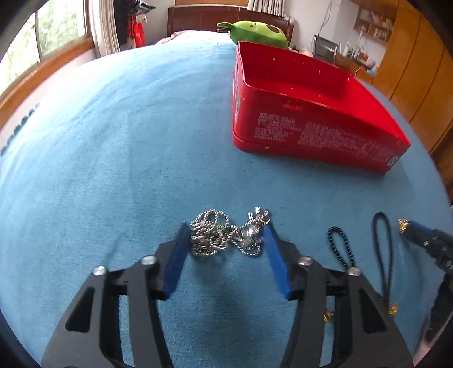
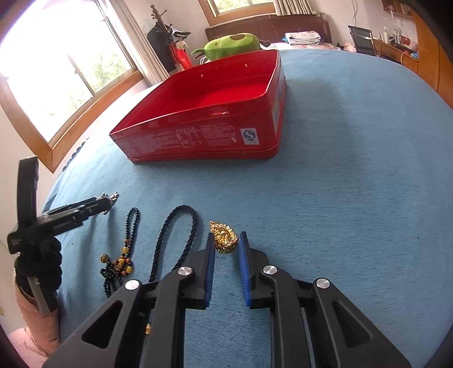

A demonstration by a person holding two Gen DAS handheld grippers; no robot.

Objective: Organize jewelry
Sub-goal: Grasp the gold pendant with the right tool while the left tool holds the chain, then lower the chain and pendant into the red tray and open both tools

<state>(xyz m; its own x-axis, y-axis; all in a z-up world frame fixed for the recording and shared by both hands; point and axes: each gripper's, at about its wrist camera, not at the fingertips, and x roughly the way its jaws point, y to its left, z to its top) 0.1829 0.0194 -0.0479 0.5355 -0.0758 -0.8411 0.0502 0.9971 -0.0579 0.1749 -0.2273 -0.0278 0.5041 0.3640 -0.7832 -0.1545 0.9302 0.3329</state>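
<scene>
Left wrist view: my left jaws (image 1: 228, 230) stand apart around the chain (image 1: 211, 235) on the bed (image 1: 113, 169). It's limp and slippery; I'd pinch the bunched middle. Right jaws (image 2: 226, 240) narrowly bracket the gold pendant (image 2: 223, 237).

A blue bedspread (image 1: 113, 141) covers the bed. At its far end lies a green plush toy (image 1: 256, 32) before a dark wooden headboard (image 1: 198, 19). A wood-framed window (image 2: 65, 70) with pale curtains (image 2: 136, 39) stands on one side, wooden cabinets (image 1: 419, 73) and a cluttered desk (image 2: 396, 48) on the other.
</scene>
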